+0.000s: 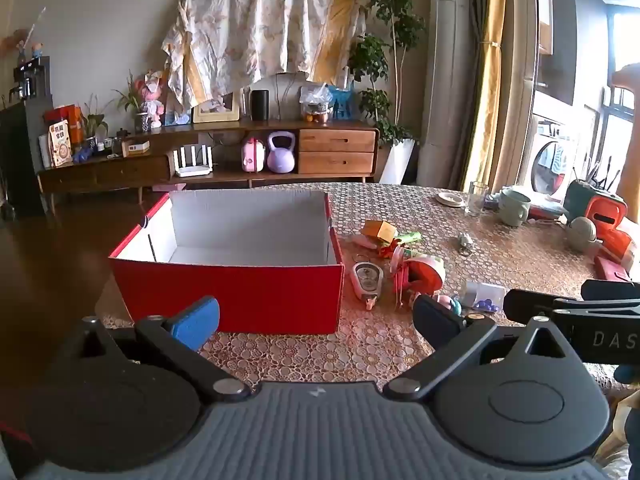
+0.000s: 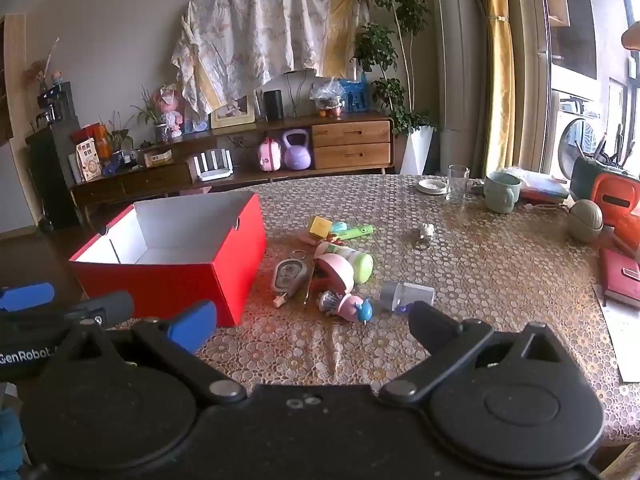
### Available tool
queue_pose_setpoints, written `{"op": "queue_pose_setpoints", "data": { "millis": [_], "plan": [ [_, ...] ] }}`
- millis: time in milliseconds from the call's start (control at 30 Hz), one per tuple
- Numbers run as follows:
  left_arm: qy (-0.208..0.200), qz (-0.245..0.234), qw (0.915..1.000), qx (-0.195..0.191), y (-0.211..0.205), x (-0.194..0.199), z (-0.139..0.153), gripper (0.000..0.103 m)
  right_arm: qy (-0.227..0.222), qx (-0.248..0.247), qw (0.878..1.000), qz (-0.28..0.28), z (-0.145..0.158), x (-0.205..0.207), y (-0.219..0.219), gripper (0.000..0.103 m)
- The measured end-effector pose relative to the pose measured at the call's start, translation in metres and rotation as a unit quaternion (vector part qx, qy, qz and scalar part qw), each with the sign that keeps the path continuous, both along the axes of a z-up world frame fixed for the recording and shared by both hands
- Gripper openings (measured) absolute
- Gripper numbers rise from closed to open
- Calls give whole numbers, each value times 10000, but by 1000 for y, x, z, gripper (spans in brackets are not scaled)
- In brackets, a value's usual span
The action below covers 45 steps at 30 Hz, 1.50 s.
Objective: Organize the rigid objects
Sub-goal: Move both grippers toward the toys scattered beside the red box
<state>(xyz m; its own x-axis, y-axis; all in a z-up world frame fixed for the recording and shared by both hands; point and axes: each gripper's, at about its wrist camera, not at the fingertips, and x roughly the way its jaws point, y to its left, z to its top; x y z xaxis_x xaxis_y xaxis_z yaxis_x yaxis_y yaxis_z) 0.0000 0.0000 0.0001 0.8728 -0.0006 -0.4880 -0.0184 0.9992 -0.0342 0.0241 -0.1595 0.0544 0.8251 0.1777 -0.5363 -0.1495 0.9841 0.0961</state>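
Note:
An empty red box (image 1: 240, 292) with a white inside stands on the table's left part; it also shows in the right wrist view (image 2: 176, 280). Right of it lies a pile of small objects: a correction tape (image 1: 366, 278) (image 2: 289, 276), a yellow block (image 1: 380, 230) (image 2: 320, 226), a green tube (image 2: 354, 232), a pink and green bottle (image 2: 348, 266), a pink toy (image 2: 352, 308) and a clear plastic piece (image 2: 408, 294). My left gripper (image 1: 316, 318) is open and empty just before the box. My right gripper (image 2: 312, 322) is open and empty, near the pile.
At the table's far right stand a glass (image 2: 457, 183), a green mug (image 2: 502, 192), a small dish (image 2: 431, 186), a keyring (image 2: 426, 232), a round grey-green container (image 2: 586, 220), an orange case (image 2: 616, 200) and a red notebook (image 2: 620, 276). A wooden sideboard (image 2: 240, 160) stands behind.

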Motion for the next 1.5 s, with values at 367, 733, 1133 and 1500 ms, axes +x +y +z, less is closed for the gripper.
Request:
{"op": "queue_pose_setpoints", "data": {
  "millis": [367, 733, 1133, 1500],
  "plan": [
    [11, -45, 10000, 0, -1, -2, 1, 103, 38, 98, 9999, -46, 1, -1, -4, 103],
    [-28, -64, 10000, 65, -2, 1, 1, 103, 74, 146, 9999, -52, 0, -1, -5, 103],
    [87, -37, 9996, 255, -8, 7, -2, 103, 143, 423, 9985, 323, -3, 3, -3, 103],
    [233, -31, 9997, 93, -9, 20, -6, 103, 151, 368, 9988, 286, -9, 12, -5, 103]
  ]
}}
